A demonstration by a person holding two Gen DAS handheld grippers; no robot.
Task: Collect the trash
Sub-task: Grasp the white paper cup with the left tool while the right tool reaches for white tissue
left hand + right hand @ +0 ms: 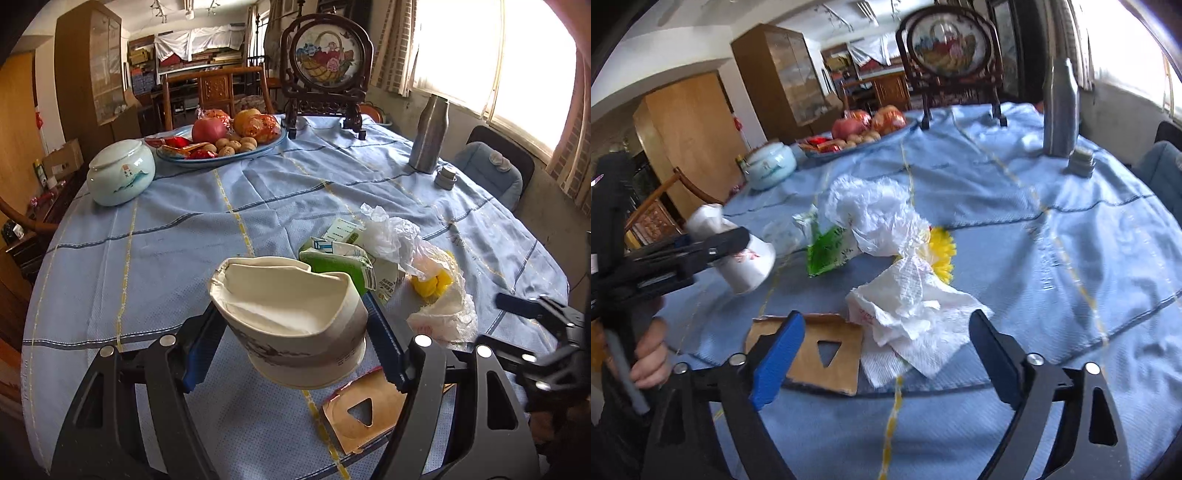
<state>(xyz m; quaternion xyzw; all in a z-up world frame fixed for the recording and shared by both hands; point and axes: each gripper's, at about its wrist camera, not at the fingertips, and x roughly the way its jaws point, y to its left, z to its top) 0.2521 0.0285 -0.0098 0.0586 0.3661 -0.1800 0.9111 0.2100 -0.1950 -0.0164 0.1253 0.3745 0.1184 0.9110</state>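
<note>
We have the crushed paper cup (291, 321) squeezed in our left gripper (291, 332), lifted at frame centre to carry it off; our right gripper (886, 350), jaws wide with nothing gripped, straddles the white tissue (916, 332) at lower centre. The carton's (340, 262) print is unreadable

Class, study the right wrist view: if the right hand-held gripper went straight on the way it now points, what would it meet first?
Most likely the crumpled white paper towel, which lies between and just beyond the open right hand-held gripper. The brown cardboard piece sits nearer its left finger. Depth is uncertain in this blurred fisheye view.
</note>
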